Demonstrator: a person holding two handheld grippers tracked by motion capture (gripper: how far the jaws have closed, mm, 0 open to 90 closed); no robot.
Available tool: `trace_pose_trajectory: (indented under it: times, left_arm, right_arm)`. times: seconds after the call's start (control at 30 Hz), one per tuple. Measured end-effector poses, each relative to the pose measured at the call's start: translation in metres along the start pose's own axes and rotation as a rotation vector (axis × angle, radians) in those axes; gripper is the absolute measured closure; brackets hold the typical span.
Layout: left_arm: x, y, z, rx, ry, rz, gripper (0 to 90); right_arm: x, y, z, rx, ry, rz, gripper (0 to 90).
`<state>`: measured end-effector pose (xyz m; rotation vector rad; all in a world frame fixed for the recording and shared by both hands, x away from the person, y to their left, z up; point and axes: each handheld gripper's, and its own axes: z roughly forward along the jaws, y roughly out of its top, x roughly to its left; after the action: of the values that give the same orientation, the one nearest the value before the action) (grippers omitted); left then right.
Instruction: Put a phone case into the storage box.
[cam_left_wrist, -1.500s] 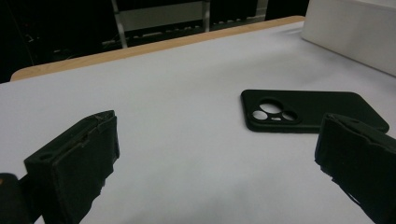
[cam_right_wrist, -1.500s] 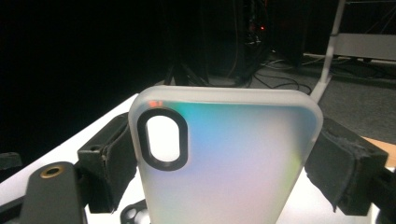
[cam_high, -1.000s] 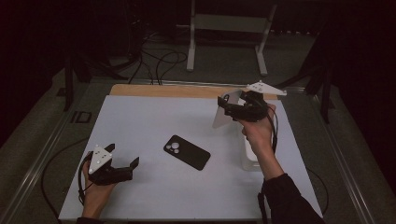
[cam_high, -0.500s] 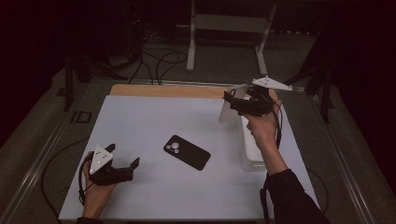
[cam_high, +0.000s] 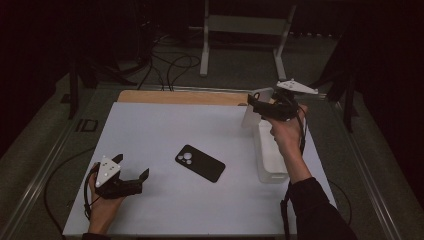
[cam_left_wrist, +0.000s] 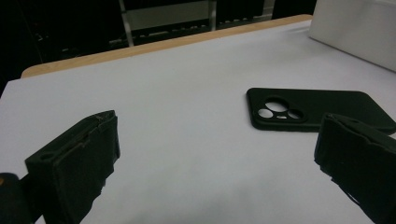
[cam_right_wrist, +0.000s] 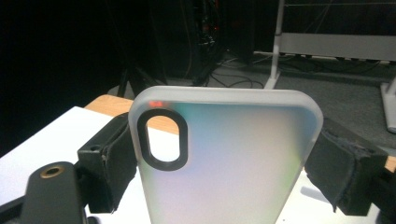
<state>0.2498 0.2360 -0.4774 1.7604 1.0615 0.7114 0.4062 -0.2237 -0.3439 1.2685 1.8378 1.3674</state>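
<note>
A frosted translucent white phone case (cam_right_wrist: 224, 158) with a black-ringed oval camera opening stands upright, clamped by its two long edges between the right gripper's (cam_high: 260, 107) jaws, raised above a white rectangular box (cam_high: 270, 157). The left gripper (cam_left_wrist: 215, 163) rests with jaws spread apart, holding nothing; a black phone case (cam_left_wrist: 313, 109) lies flat just beyond its right-hand jaw.

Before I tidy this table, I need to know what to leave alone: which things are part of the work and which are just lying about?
In use:
- frosted clear phone case, clamped in the right gripper
- white box beneath that hand

Lying about:
- black phone case, flat on the table
- left gripper, jaws open
- metal stand on the floor
</note>
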Motion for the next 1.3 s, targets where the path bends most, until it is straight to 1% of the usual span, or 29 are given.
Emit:
trace_pose_trajectory:
  times: [0.13,0.2,0.3,0.4,0.5,0.53,0.7,0.77,0.93,1.1,1.13,1.23,1.3]
  left_arm:
    - [0.000,0.000,0.000,-0.002,0.000,-0.002,0.8]
    - [0.000,0.000,-0.001,-0.001,0.001,-0.001,0.8]
    - [0.000,0.000,-0.001,-0.001,0.000,-0.001,0.8]
    - [0.000,0.000,-0.001,-0.003,0.004,0.001,0.8]
    - [0.000,0.000,-0.001,-0.003,0.004,0.001,0.8]
    - [0.000,0.000,-0.001,-0.002,0.006,0.004,0.8]
    - [-0.001,0.000,0.000,0.000,0.004,0.011,0.8]
    - [-0.001,0.000,0.000,0.001,0.004,0.011,0.8]
    - [-0.001,0.000,-0.001,-0.002,0.004,0.008,0.8]
    - [-0.001,0.000,-0.001,-0.003,0.005,0.005,0.8]
    - [-0.001,0.000,-0.001,-0.002,0.005,0.006,0.8]
    - [-0.001,0.000,-0.002,-0.005,0.005,0.004,0.8]
    - [-0.001,0.000,-0.002,-0.006,0.005,0.004,0.8]
  right_arm:
    - [-0.003,0.000,0.001,0.003,-0.013,0.003,16.8]
    - [-0.008,0.002,0.003,0.006,-0.030,0.007,16.7]
    - [-0.009,0.002,0.004,0.007,-0.033,0.006,16.8]
    - [-0.018,0.003,0.007,0.011,-0.060,0.016,16.7]
    - [-0.019,0.003,0.007,0.012,-0.063,0.016,16.7]
    - [-0.023,0.003,0.008,0.012,-0.078,0.021,16.8]
    - [-0.027,0.004,0.010,0.014,-0.091,0.023,16.7]
    - [-0.030,0.005,0.011,0.017,-0.108,0.023,16.8]
    - [-0.036,0.003,0.016,0.028,-0.136,0.030,16.7]
    - [-0.041,0.002,0.019,0.039,-0.151,0.030,16.7]
    - [-0.044,0.002,0.020,0.041,-0.161,0.031,16.7]
    - [-0.047,0.000,0.023,0.045,-0.170,0.042,16.7]
    - [-0.049,-0.001,0.025,0.052,-0.180,0.036,16.7]
